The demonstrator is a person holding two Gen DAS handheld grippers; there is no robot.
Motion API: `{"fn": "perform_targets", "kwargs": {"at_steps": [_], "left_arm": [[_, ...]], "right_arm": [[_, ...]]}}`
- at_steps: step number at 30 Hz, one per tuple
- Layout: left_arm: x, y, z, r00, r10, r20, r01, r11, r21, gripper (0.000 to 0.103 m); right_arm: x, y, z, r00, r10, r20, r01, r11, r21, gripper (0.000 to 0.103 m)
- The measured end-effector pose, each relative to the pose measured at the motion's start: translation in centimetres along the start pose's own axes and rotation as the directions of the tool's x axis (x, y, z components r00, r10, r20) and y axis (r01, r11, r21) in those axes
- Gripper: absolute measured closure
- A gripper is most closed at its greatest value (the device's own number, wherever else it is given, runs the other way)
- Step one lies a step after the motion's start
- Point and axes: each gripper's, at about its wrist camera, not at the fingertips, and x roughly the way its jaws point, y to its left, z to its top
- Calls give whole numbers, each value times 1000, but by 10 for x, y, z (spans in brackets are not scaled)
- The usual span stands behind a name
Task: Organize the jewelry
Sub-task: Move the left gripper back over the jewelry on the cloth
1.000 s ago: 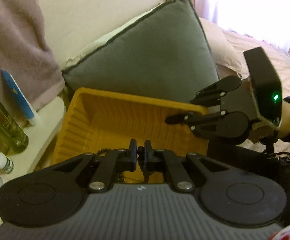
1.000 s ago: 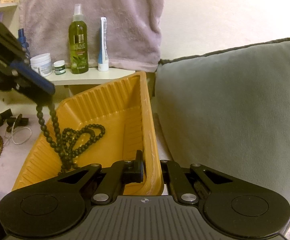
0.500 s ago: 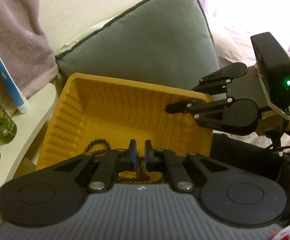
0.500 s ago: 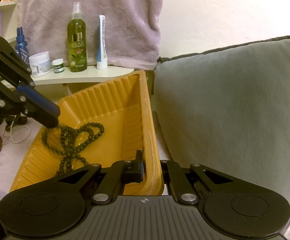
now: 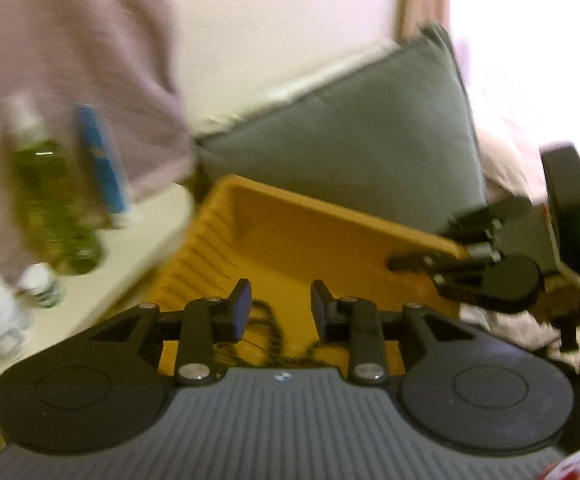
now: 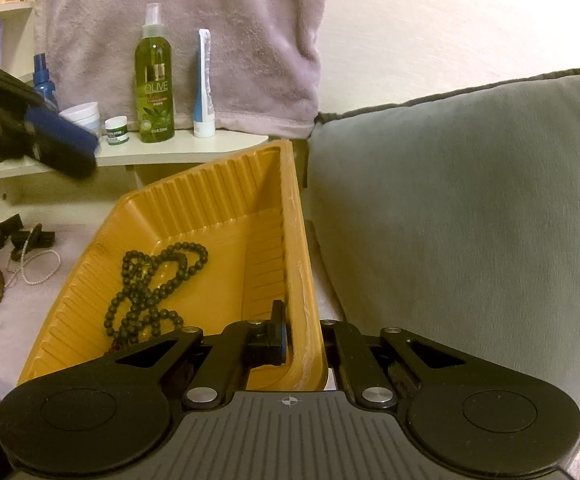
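over the yellow tray (image 6: 193,216) the left gripper (image 5: 279,304) has just been opening, nothing between its pads — the black bead necklace (image 6: 151,288) lies inside. right gripper (image 6: 304,340) stays pinched on the tray's rim; keep it steady, then fetch the loose strands (image 6: 5,276) on the bedspread.

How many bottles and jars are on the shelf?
5, left to right: a blue bottle, a white tub, a little jar, a green spray bottle and a white tube. More may hide behind the gripper.
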Motion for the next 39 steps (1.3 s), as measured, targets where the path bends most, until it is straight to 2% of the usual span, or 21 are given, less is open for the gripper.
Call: {"fn": "perform_targets", "kwargs": {"at_steps": [3,7,13,17,21,23,24,27,31,34,39], "left_arm": [[-25,10,-10,993,95,65,-90,993,-76,69],[-55,20,-31,962,253,98,-232,955,-183,65],[-96,34,-70,891,445,90,-396,858,-329,59],[-118,43,-104,843,535,50,-466,774,-427,51],[-126,49,-141,805,592,-28,-524,688,-503,47],[-124,49,-158,792,606,-73,-552,659,-511,47],[-122,46,-166,788,609,-90,-562,653,-507,47],[-106,41,-185,791,594,-146,-585,664,-465,54],[-78,31,-203,793,572,-211,-608,716,-343,66],[-63,29,-211,791,565,-236,-612,740,-279,75],[-50,27,-214,806,541,-241,-586,786,-195,77]], "right_arm": [[0,0,-1,1000,-2,-1,2,1000,-2,99],[-1,1,-2,1000,-5,-4,5,1000,-7,99],[-2,1,-2,1000,4,0,-4,1000,-20,99],[-3,1,-3,1000,4,-3,-4,1000,-20,99],[-3,2,-2,1000,2,-6,-2,1000,-26,99],[-3,3,-3,1000,0,-9,0,1000,-30,99],[-3,3,-3,1000,-1,-11,1,999,-32,99],[-2,3,-3,1000,-3,-16,3,999,-39,99],[-1,4,-3,1000,-9,-23,8,999,-49,99],[-2,5,-2,1000,-11,-26,10,998,-54,99],[-1,6,-2,999,-20,-30,18,998,-58,99]]}}
